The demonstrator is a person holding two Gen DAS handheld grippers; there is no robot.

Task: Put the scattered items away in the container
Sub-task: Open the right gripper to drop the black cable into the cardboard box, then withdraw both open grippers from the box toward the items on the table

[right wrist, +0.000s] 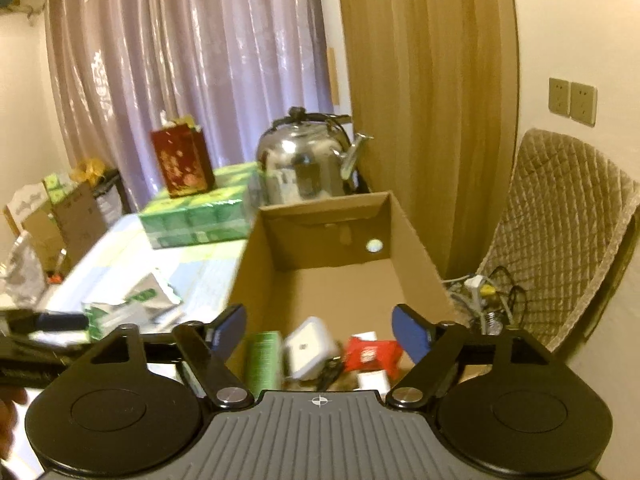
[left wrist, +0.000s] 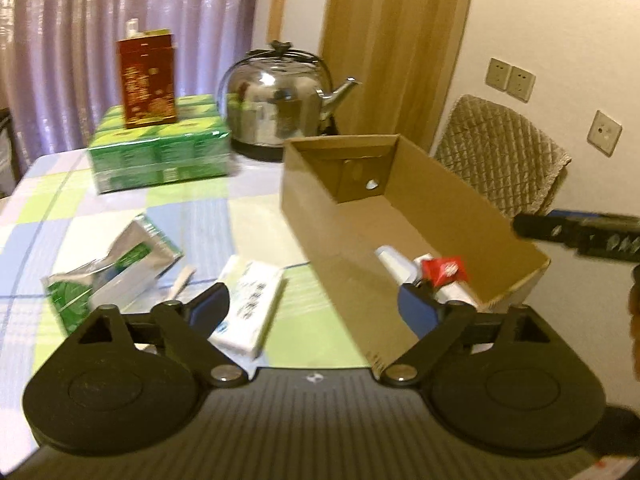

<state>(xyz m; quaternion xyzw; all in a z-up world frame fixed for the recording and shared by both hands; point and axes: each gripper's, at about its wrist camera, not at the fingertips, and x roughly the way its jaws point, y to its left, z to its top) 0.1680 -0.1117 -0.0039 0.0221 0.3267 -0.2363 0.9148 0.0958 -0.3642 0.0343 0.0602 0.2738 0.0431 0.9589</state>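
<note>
Cardboard box [left wrist: 360,216] sits right of centre on the checked surface [left wrist: 192,216]; we see a red packet [left wrist: 444,270] and a white tube [left wrist: 400,266] inside. Left tongs [left wrist: 314,310] gape wide, empty, above a white packet [left wrist: 250,306]. Right tongs [right wrist: 318,330] likewise wide, empty, over the box's near end.

The left gripper [left wrist: 314,312] is held level with its jaws spread wide, nothing between its blue-padded fingers [left wrist: 212,306]; the right gripper [right wrist: 319,330] likewise stands wide open and empty, its blue pads [right wrist: 408,330] well apart; in the left wrist view the right gripper shows as a dark bar at the far right edge; in the right wrist view the left one lies at the lower left edge, with part of a hand [right wrist: 10,404] beneath it.
</note>
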